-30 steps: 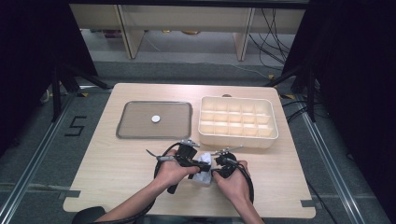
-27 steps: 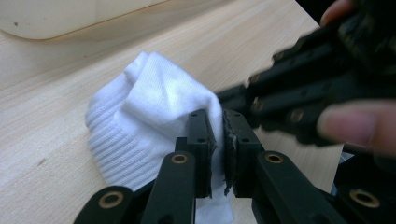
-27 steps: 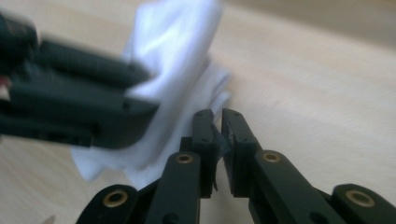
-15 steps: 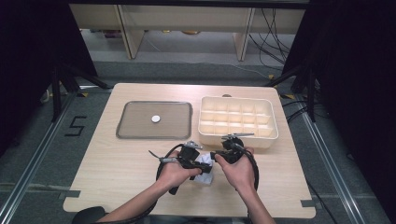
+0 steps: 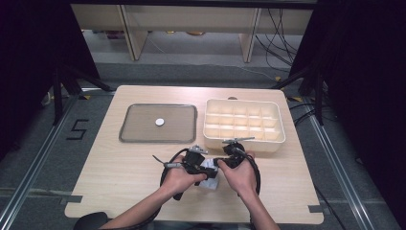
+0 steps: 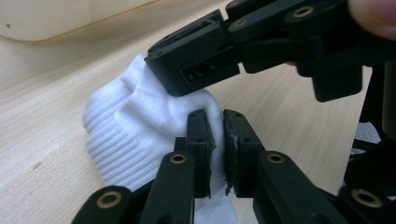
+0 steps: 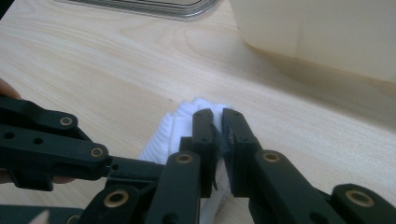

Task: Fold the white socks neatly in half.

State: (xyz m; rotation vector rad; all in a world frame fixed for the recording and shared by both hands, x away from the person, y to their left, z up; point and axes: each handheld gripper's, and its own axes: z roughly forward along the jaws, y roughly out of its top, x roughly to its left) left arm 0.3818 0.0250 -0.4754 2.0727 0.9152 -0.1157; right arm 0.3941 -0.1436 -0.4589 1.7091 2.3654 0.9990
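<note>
- We found the white knitted sock (image 5: 208, 173) lying near the front edge of the table (image 5: 119, 167), midway along it, between our two hands.
- Our left gripper (image 6: 217, 154) had its jaws nearly shut, pinching a fold of the sock's fabric.
- Our right gripper (image 7: 218, 140) also had its jaws almost closed on the sock's edge; they had just opened and closed again, with the fabric between them.
- The cream compartment box (image 5: 243, 125) stood just behind the grippers, towards the back right of the table; the grey tray (image 5: 139, 134) with a small white disc (image 5: 159, 122) sat to its left.
- We judged the main risk to be slippage: each grip held only a thin fold, so pulling the hands apart could tug the knit free of one pair of jaws.
- The right gripper sat close to the box wall, and a raised or swung hand could knock it.
- The trailing cables looped near the sock and could snag it.
</note>
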